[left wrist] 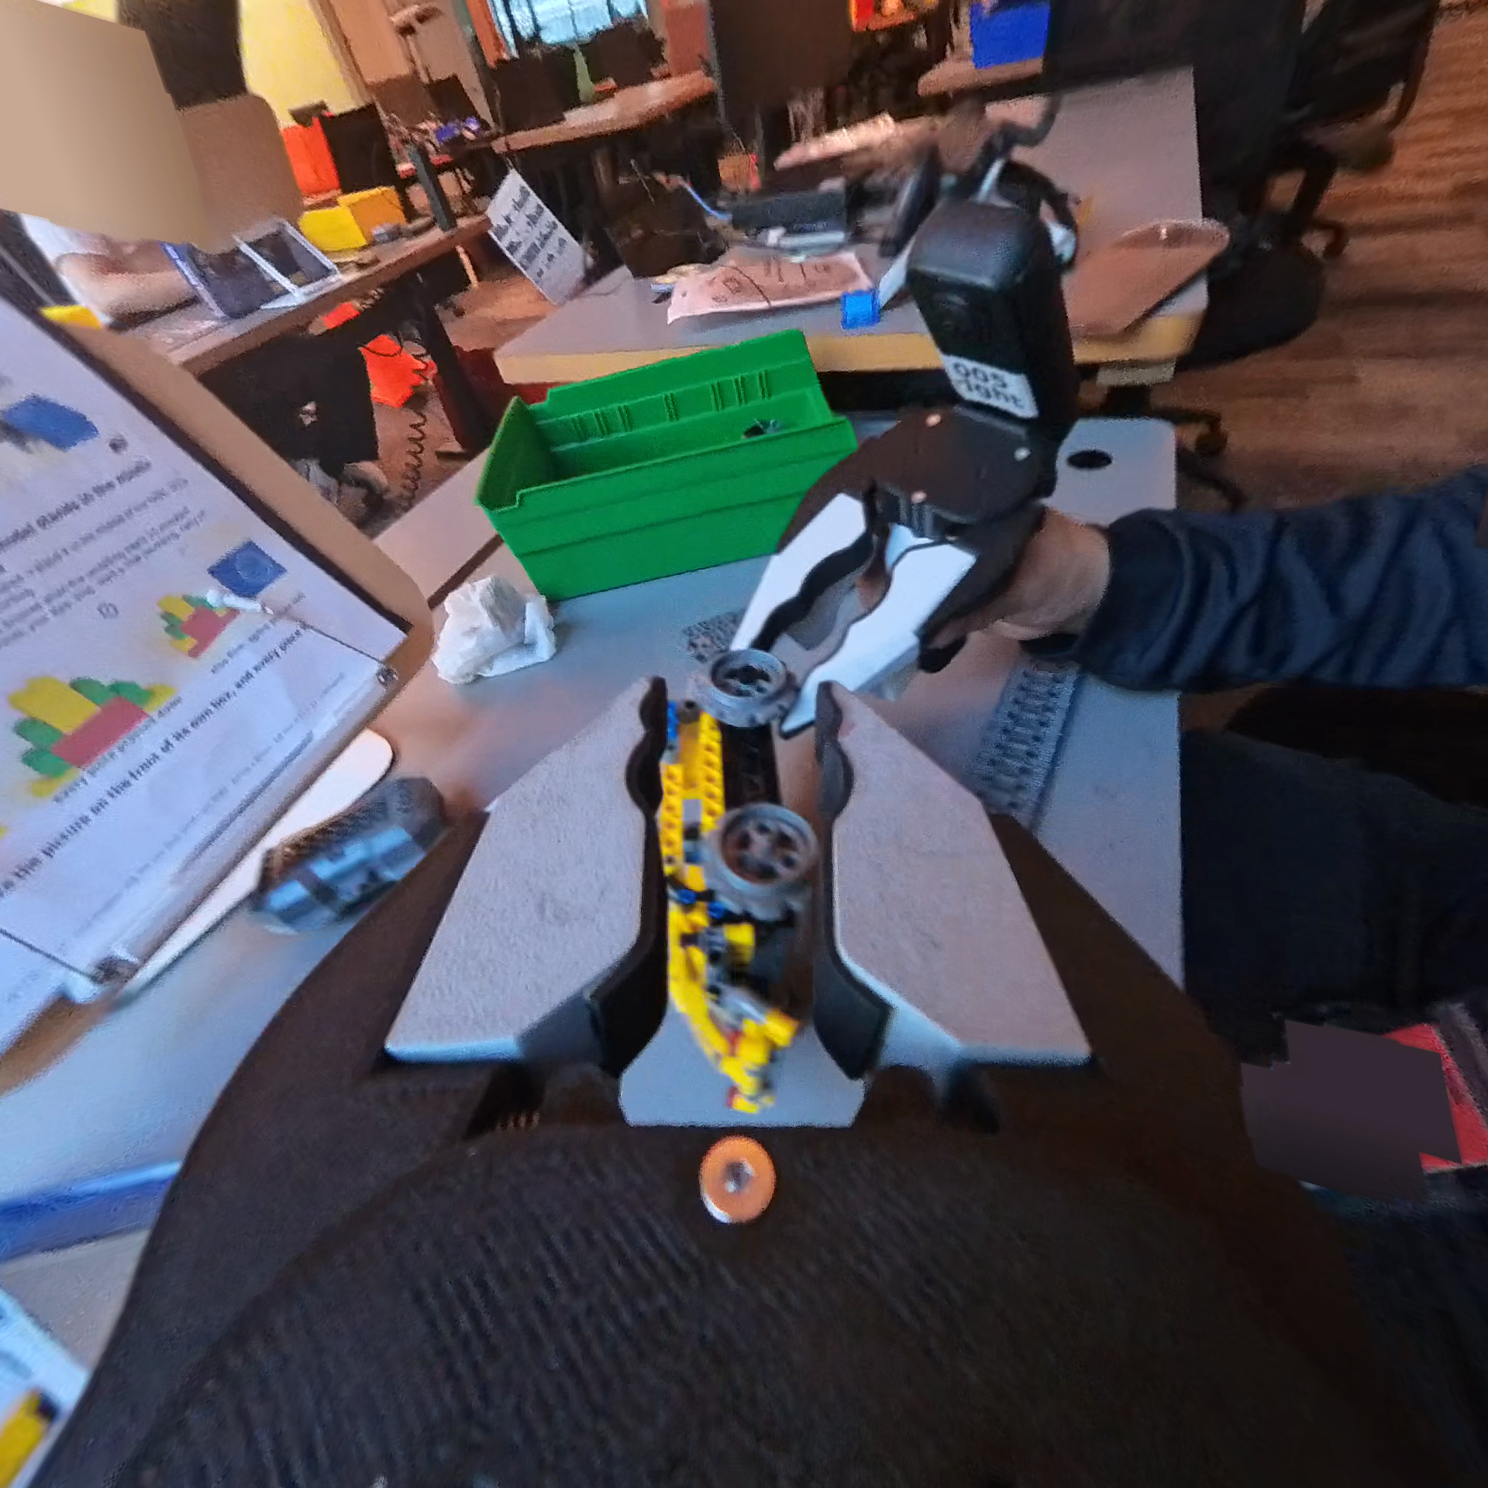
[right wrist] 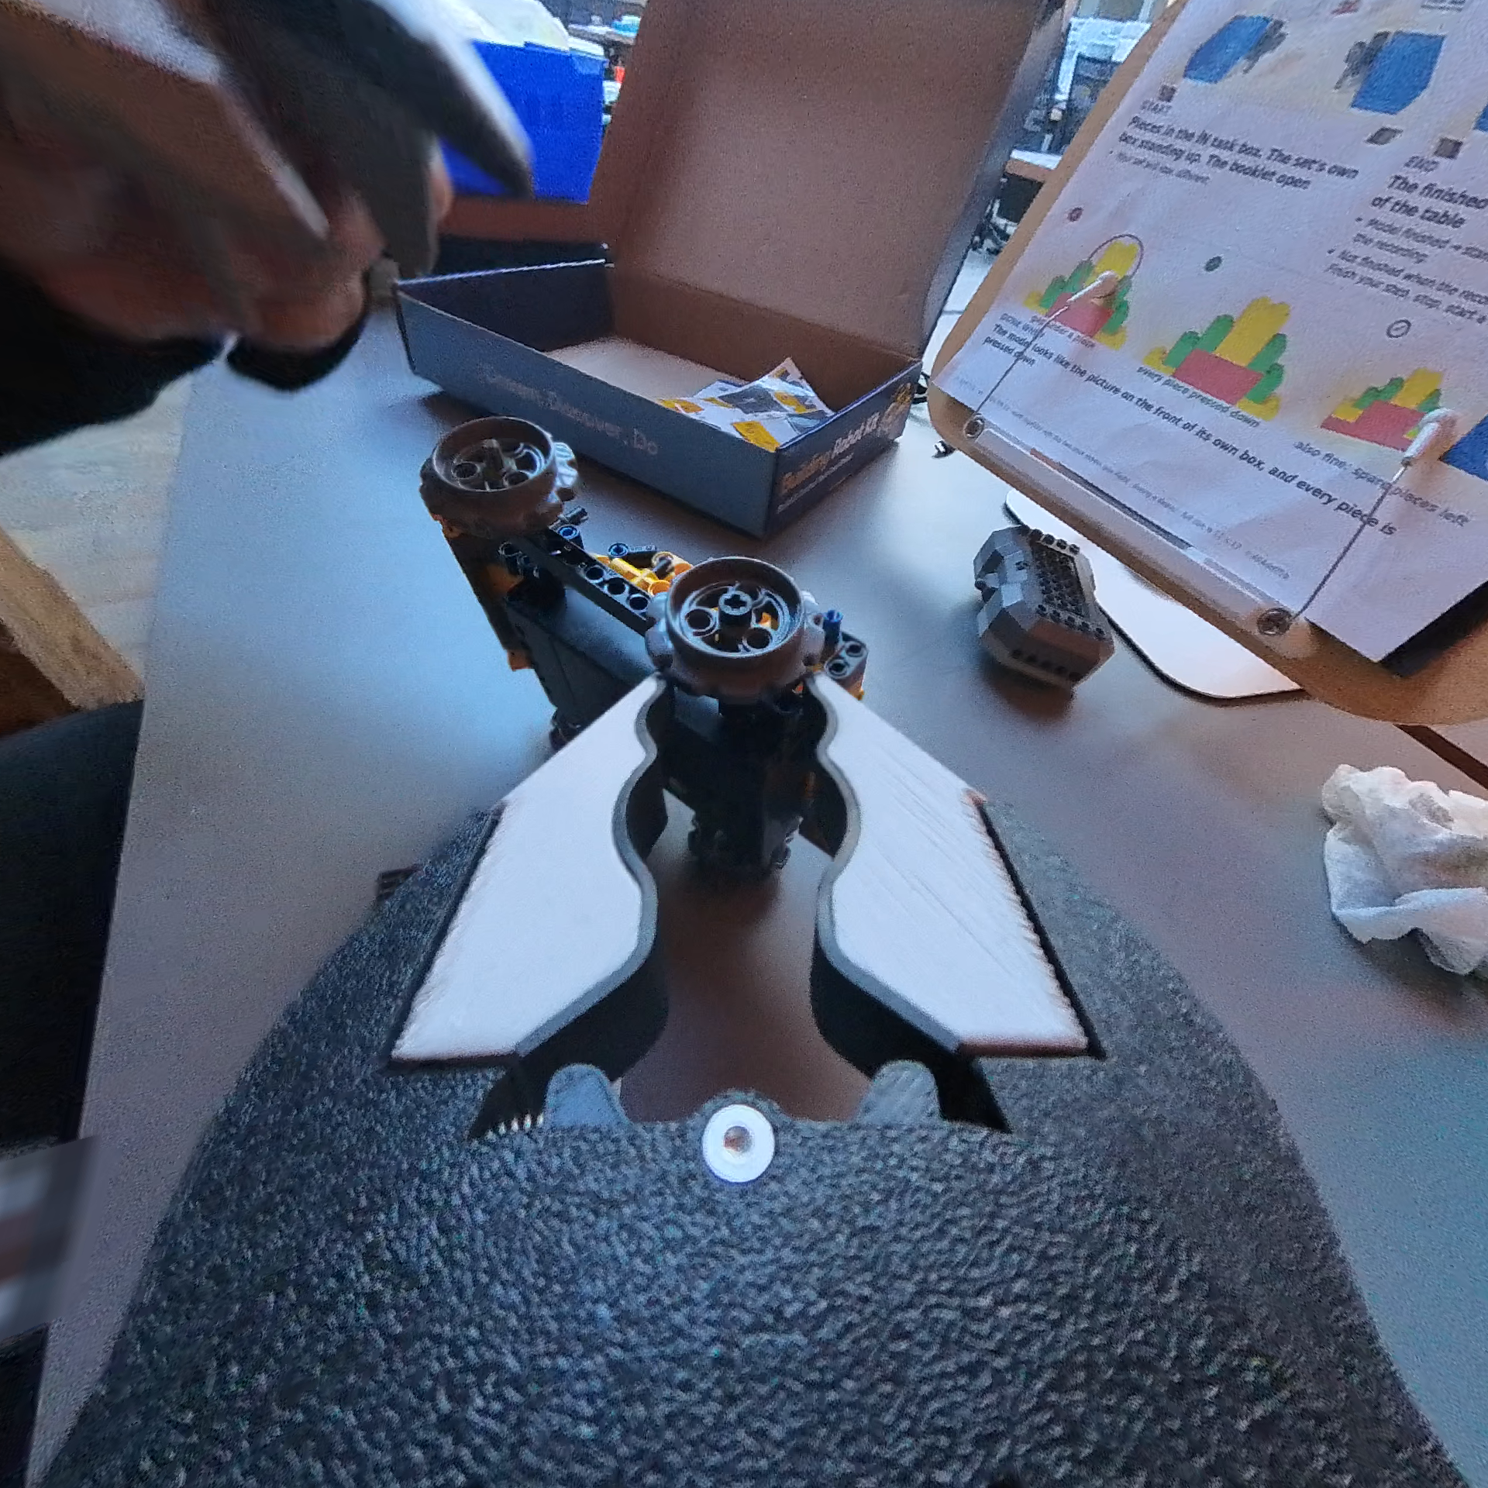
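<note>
A yellow and black brick model (right wrist: 580,612) with two grey wheels stands on its side on the grey table (right wrist: 322,805), wheels facing up. My right gripper (right wrist: 734,684) straddles the model's black body just under the near wheel (right wrist: 733,624). The fingertips (right wrist: 829,708) lie close against it, but I cannot tell whether the pads press on it. The left wrist view shows this gripper (left wrist: 769,688) at the far wheel (left wrist: 745,684). My left gripper (left wrist: 741,688) is open above the model (left wrist: 692,805), which shows through the gap between its fingers. In the right wrist view the left gripper (right wrist: 201,177) is a blur at the upper left.
A green bin (left wrist: 668,483) and a crumpled white tissue (left wrist: 495,632) lie beyond the model. A grey brick part (right wrist: 1039,612) lies by a tilted instruction board (right wrist: 1248,282). An open cardboard box (right wrist: 612,403) holds leaflets. A grey track strip (left wrist: 1023,741) lies to the right. Spacing between my two grippers at the tips: around 11 cm.
</note>
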`<state>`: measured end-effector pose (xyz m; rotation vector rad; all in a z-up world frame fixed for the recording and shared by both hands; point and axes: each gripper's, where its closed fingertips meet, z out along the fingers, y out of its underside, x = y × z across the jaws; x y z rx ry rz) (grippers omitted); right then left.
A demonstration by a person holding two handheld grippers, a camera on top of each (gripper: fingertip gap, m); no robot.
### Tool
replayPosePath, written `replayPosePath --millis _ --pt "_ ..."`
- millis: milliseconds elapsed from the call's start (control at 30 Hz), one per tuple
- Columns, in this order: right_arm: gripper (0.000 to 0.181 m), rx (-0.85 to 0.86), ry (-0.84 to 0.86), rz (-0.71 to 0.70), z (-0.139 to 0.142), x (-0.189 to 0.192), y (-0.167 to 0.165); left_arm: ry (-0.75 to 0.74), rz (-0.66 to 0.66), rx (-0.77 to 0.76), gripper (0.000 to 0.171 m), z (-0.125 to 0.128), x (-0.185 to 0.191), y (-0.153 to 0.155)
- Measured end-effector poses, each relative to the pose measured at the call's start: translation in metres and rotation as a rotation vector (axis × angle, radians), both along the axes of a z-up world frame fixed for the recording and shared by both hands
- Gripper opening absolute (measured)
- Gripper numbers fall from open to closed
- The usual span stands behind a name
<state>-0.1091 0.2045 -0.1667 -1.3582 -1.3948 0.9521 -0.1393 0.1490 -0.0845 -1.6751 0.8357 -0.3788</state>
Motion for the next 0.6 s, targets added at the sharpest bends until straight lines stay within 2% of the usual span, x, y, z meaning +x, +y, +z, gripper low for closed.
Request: replayPosePath --millis 33,100,200,233,300,400,600 --pt "0.028 0.006 -0.004 0.000 0.000 0.001 0.000 0.053 -0.023 -0.003 0.035 0.002 0.000 0.007" --pt "0.026 0.023 -0.015 0.009 0.000 0.002 0.001 0.146 -0.069 -0.055 0.038 -0.010 0.000 0.023" --pt "0.025 0.067 -0.023 0.027 0.001 0.001 0.003 0.195 -0.165 -0.142 0.038 -0.038 0.009 0.045" --pt "0.022 0.088 -0.018 0.034 0.002 0.001 0.004 0.213 -0.210 -0.156 0.032 -0.047 0.014 0.049" --pt "0.021 0.105 -0.009 0.066 0.002 -0.001 0.006 0.238 -0.309 -0.176 0.039 -0.060 0.020 0.054" --pt "0.019 0.078 -0.015 0.125 0.001 -0.005 0.011 0.217 -0.432 -0.243 0.046 -0.069 0.022 0.060" --pt "0.016 0.035 -0.035 0.175 0.001 -0.021 0.024 0.095 -0.520 -0.320 0.042 -0.079 0.025 0.076"
